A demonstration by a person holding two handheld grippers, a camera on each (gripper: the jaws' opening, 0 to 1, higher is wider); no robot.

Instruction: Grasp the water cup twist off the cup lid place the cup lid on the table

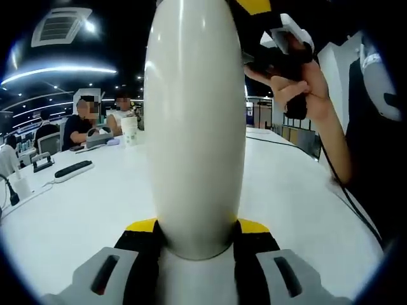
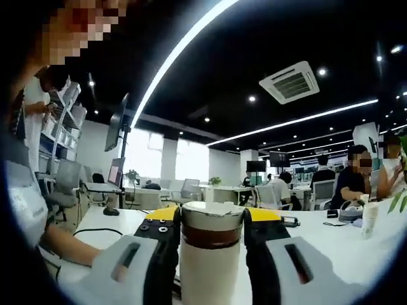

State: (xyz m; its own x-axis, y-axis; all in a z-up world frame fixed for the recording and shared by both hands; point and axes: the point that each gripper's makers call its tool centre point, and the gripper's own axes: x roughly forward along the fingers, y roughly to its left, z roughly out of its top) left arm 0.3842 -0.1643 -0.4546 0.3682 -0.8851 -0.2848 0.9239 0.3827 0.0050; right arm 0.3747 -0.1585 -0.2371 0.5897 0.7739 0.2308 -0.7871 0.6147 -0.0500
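One long white desk (image 1: 299, 210) carries everything and runs far back into the office. One tall white water cup (image 1: 194, 127) stands up between the left gripper (image 1: 197, 244) fingers, which are clamped on its lower body, near the camera. In the right gripper view the right gripper (image 2: 212, 238) has its fingers closed on the cup lid (image 2: 212, 222), the top end with one brown band, so both ends of the cup are held. A hand (image 1: 299, 86) works that upper tool, seen at the right of the left gripper view.

The step in hand looks like the twist. To do it well, keep the lower grip firm and still, turn the lid about the cup's own axis, and avoid pulling sideways until the thread lets go.

Far on the desk: one paper cup (image 1: 130, 129), one power strip (image 1: 73, 169). Two people sit far left
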